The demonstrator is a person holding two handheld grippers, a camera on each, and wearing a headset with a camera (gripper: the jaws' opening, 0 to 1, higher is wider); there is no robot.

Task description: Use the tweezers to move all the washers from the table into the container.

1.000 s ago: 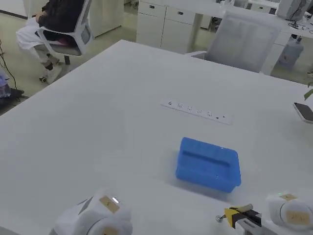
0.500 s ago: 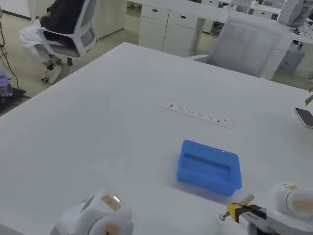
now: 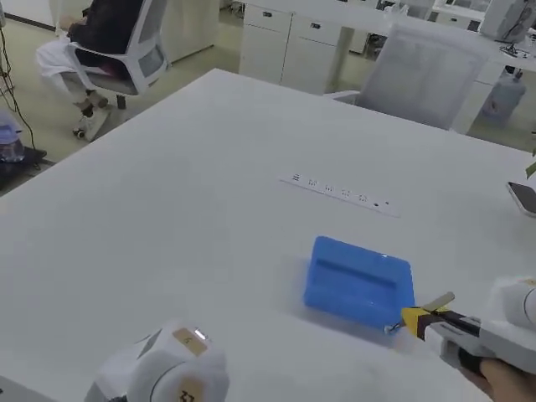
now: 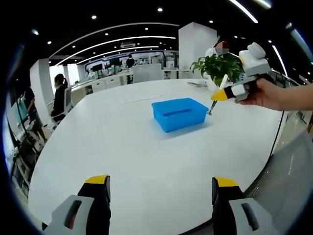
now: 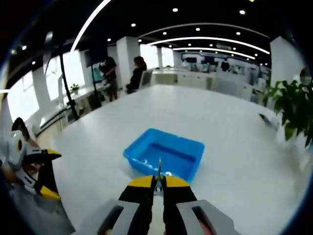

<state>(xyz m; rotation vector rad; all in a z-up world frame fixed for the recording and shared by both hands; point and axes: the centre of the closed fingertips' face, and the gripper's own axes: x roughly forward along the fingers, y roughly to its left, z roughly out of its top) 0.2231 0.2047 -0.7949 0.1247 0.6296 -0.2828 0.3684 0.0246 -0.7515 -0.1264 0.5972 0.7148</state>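
A blue rectangular container (image 3: 358, 282) sits open on the white table (image 3: 193, 209). My right gripper (image 3: 416, 316) comes in from the lower right, shut on thin metal tweezers (image 3: 394, 327) whose tip is at the container's near right corner. In the right gripper view the yellow-tipped jaws (image 5: 157, 182) pinch the tweezers (image 5: 159, 169), which point over the container's (image 5: 166, 154) near rim; small pale specks lie inside it. Whether the tip holds a washer I cannot tell. My left gripper (image 3: 163, 373) rests low at the front left, and in its own view the left gripper (image 4: 160, 188) stands open and empty.
A white power strip (image 3: 339, 193) lies beyond the container. A phone (image 3: 523, 197) sits at the table's right edge. Office chairs (image 3: 419, 71) stand at the far side, one with a seated person (image 3: 100, 38). A potted plant (image 4: 217, 66) stands behind the right gripper.
My right gripper has carried the tweezers up from the front edge to the container's near right corner. The left gripper has stayed put; the camera shifted slightly.
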